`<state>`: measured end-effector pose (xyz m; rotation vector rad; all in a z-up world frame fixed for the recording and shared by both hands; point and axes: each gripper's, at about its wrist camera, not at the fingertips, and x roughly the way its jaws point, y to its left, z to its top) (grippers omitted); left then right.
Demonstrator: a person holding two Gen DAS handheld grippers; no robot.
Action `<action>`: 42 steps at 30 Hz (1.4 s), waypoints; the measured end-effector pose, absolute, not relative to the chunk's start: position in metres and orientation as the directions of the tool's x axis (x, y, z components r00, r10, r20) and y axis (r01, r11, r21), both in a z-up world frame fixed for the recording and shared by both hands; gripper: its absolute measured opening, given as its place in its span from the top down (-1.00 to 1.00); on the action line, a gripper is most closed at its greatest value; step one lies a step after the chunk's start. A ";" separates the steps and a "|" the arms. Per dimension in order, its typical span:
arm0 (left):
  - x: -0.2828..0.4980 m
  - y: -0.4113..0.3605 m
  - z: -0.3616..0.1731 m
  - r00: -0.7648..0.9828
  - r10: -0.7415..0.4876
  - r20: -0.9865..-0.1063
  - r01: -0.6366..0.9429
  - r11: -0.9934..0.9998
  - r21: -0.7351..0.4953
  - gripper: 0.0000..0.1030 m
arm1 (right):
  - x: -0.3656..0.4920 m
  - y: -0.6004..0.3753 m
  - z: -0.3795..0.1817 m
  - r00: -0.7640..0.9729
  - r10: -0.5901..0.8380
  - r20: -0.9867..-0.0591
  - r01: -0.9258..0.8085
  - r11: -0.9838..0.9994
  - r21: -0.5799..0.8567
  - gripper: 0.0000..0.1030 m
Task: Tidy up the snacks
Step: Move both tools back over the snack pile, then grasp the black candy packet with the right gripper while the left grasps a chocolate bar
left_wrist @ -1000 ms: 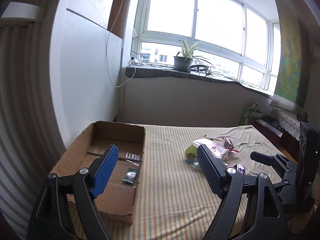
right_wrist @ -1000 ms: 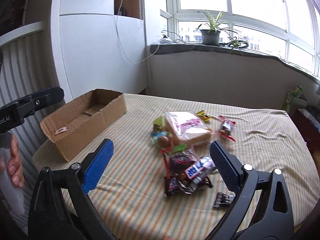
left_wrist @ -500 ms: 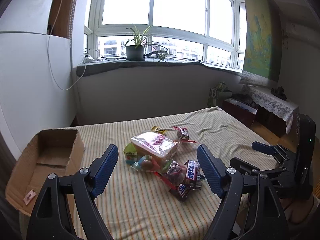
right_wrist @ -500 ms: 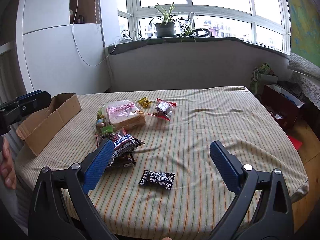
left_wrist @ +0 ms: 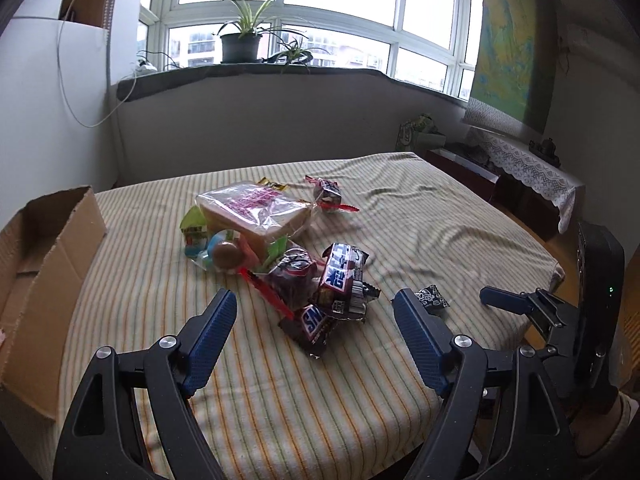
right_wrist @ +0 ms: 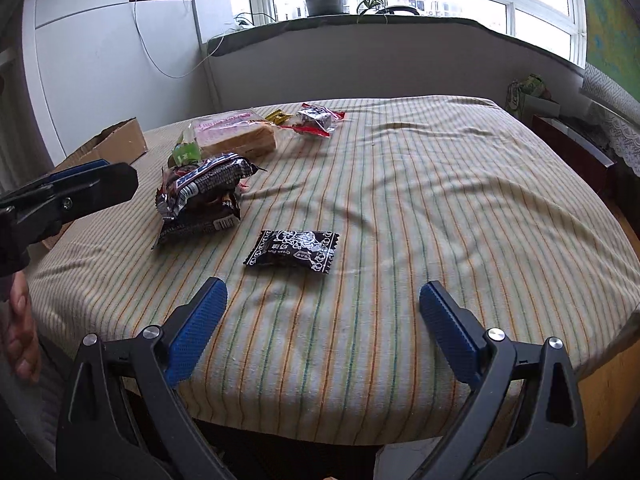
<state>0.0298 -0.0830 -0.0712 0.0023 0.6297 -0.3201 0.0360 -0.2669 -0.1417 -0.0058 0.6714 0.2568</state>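
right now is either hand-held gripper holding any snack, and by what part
Nothing is held. The left hand-held gripper and right hand-held gripper are both open above the tablecloth, short of the snacks.

Black plastic left gripper [left_wrist: 314,334], right gripper [right_wrist: 323,322], blue ribbed jaws (silver screws)

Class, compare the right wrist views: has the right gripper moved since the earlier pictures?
Yes. The right gripper swung rightward, away from the cardboard box, and came down over the black packet on the striped tablecloth.
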 end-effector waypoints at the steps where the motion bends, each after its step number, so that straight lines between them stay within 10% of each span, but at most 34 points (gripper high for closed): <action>1: 0.032 -0.087 -0.070 0.761 -0.299 -0.576 0.303 0.949 -0.091 -0.57 | 0.036 -0.267 -0.142 0.755 0.233 -0.613 -0.238 0.968 0.075 -0.92; 8: 0.056 -0.111 -0.072 0.751 -0.331 -0.572 0.375 0.926 -0.043 -0.55 | 0.051 -0.260 -0.141 0.766 0.235 -0.599 -0.247 0.967 0.064 -0.92; 14: 0.072 -0.119 -0.085 0.716 -0.350 -0.605 0.411 0.911 -0.041 -0.05 | 0.058 -0.245 -0.143 0.775 0.225 -0.591 -0.274 0.962 0.007 -0.62; 18: 0.078 -0.117 -0.093 0.697 -0.358 -0.622 0.418 0.907 -0.054 0.47 | 0.058 -0.245 -0.143 0.790 0.207 -0.577 -0.269 0.963 -0.022 0.10; 23: 0.076 -0.113 -0.093 0.695 -0.374 -0.614 0.428 0.901 -0.065 0.48 | 0.060 -0.254 -0.142 0.798 0.193 -0.570 -0.252 0.968 -0.024 0.76; 30: 0.075 -0.108 -0.088 0.702 -0.390 -0.596 0.426 0.901 -0.089 0.48 | 0.064 -0.257 -0.140 0.785 0.213 -0.581 -0.260 0.966 0.003 0.72; 32: 0.074 -0.105 -0.085 0.704 -0.395 -0.590 0.424 0.900 -0.096 0.48 | 0.070 -0.263 -0.138 0.763 0.264 -0.590 -0.276 0.958 0.072 0.08; 35: 0.072 -0.101 -0.081 0.708 -0.398 -0.583 0.421 0.901 -0.103 0.48 | 0.081 -0.265 -0.134 0.739 0.299 -0.603 -0.277 0.952 0.133 -0.36; 39: 0.067 -0.094 -0.072 0.725 -0.398 -0.561 0.410 0.905 -0.113 0.48 | 0.101 -0.262 -0.133 0.718 0.267 -0.643 -0.246 0.961 0.125 -0.35; 42: 0.064 -0.089 -0.065 0.738 -0.397 -0.546 0.403 0.908 -0.115 0.48 | 0.108 -0.256 -0.133 0.730 0.226 -0.645 -0.224 0.971 0.087 0.13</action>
